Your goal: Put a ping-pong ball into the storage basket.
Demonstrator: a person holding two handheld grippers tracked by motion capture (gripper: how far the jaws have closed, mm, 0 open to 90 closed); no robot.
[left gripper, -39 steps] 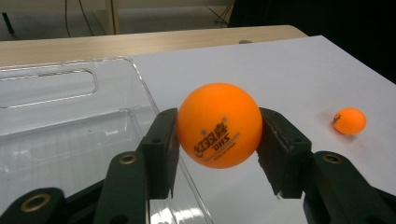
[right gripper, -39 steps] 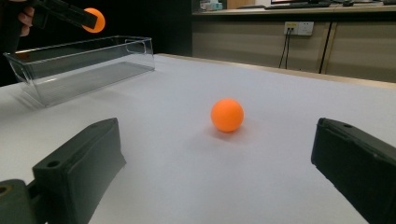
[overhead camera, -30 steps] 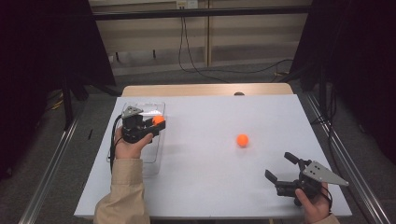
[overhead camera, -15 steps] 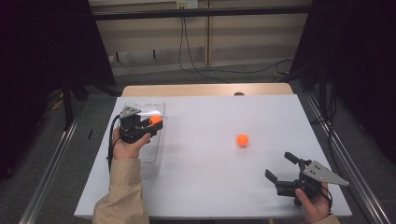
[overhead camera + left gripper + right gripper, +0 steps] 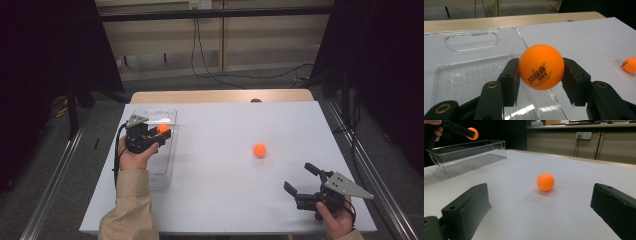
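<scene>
- White table (image 5: 220, 200) under dim walls set the scene from the high view: the left gripper (image 5: 161, 131) hung over the clear bin (image 5: 167, 167), jaws clamped on an orange ball (image 5: 163, 128). A second ball (image 5: 259, 150) lay well right of the bin; the right gripper (image 5: 301, 178) sat beyond it, jaws wide and empty.
- Left gripper view: the held ball (image 5: 541, 67) was above the bin's near wall (image 5: 524, 45), not yet dropped. Its print read "DHS" under red characters and small stars.
- Right gripper view: the loose ball (image 5: 545, 182) lay ahead between the open jaws, untouched. The bin (image 5: 474, 157) looked empty, so both balls seemingly remained to be binned.
</scene>
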